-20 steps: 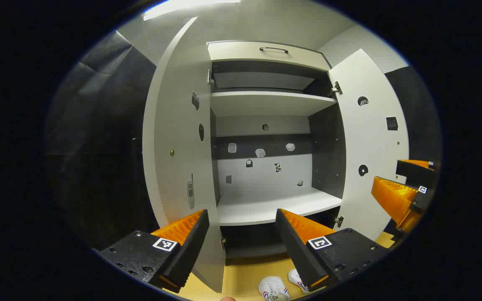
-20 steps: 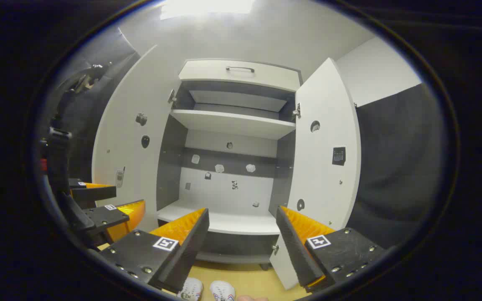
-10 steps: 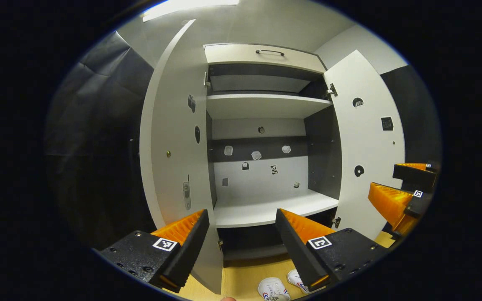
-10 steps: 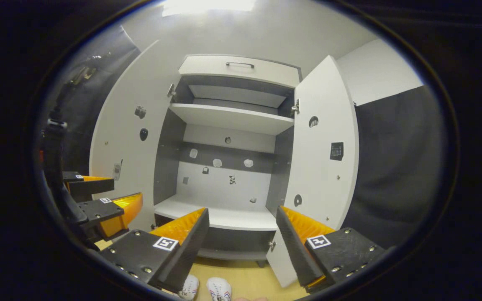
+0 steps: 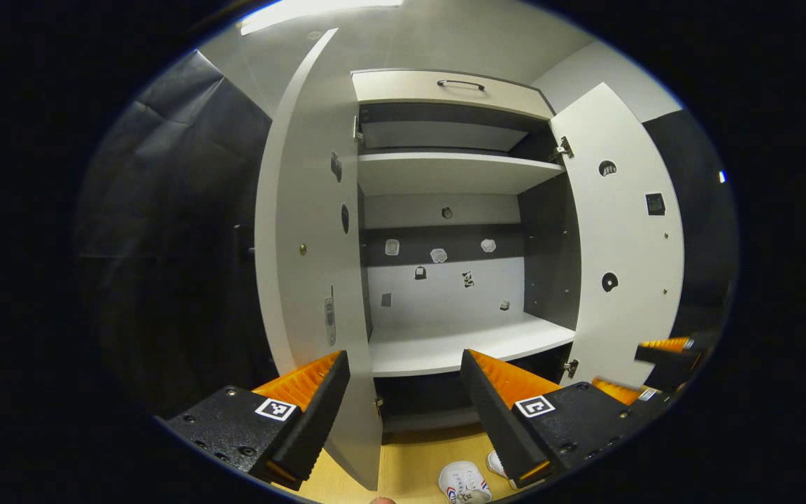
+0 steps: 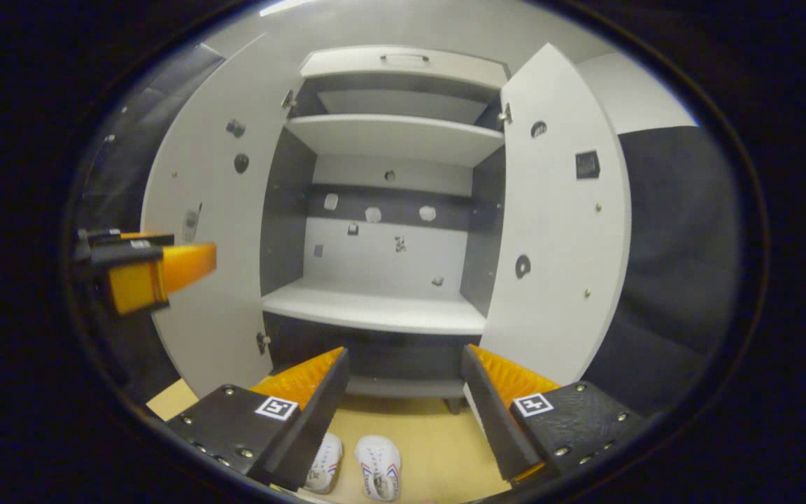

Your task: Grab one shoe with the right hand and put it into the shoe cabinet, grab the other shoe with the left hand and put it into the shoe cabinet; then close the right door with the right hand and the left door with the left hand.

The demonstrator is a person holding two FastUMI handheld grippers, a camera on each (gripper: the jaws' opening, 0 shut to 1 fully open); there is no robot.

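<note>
Reaching for the first shoe, cabinet standing open.

The right gripper (image 6: 403,392) hangs wide open and empty above two white shoes on the wooden floor (image 6: 431,448) before the shoe cabinet (image 6: 382,308); the right shoe (image 6: 378,467) lies between its fingers (its mate, the left shoe (image 6: 324,463), sits just beside). Judging from this, it should drop straight down and pinch that shoe's sides. The left gripper (image 5: 403,399) is also spread wide, holding nothing. Both doors (image 6: 557,231) stand open.
</note>
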